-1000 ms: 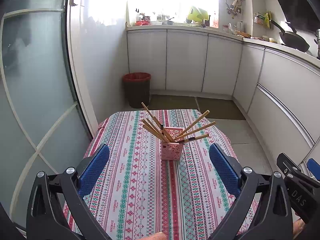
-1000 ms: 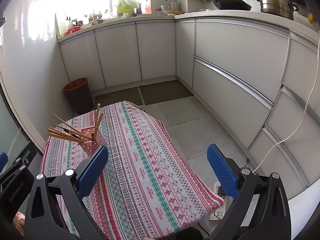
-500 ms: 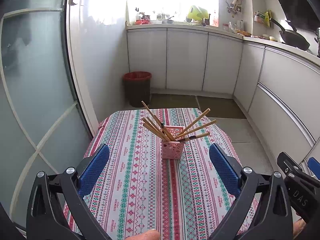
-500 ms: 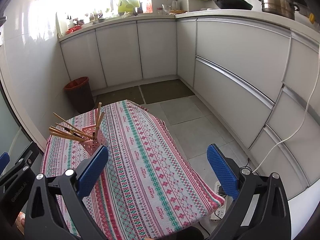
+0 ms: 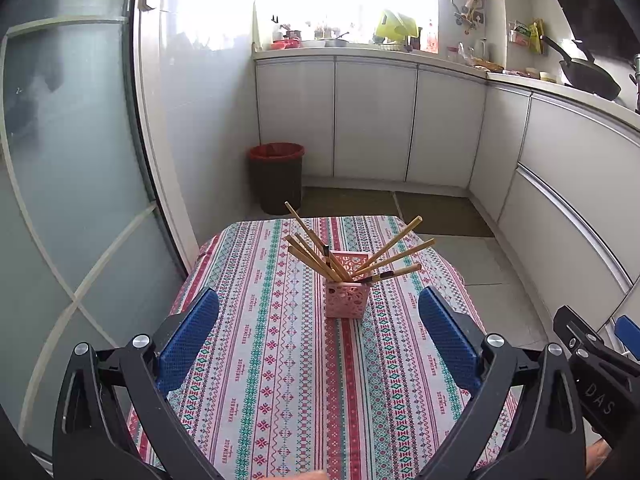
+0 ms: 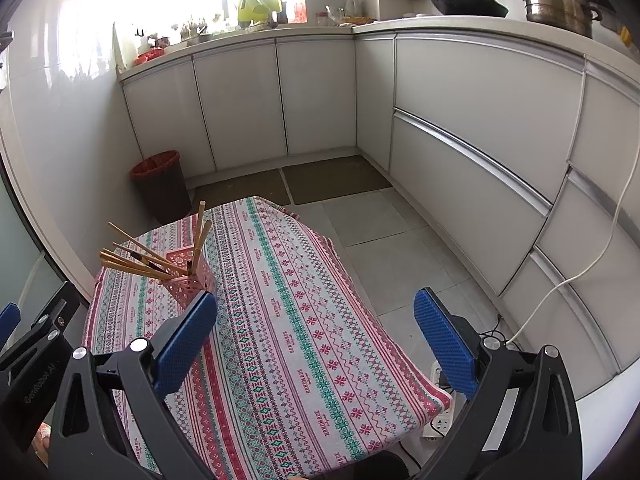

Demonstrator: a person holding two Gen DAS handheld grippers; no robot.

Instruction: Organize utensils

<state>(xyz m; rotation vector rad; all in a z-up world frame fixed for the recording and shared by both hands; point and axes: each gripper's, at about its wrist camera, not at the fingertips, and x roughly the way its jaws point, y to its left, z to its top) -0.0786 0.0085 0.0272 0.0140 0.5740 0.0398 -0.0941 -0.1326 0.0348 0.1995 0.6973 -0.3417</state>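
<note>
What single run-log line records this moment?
left gripper: open, empty | right gripper: open, empty | chopsticks: in pink holder | holder: upright on striped tablecloth

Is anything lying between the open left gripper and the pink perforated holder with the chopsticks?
No. In the left wrist view, only bare striped tablecloth separates the left gripper from the pink holder.
</note>
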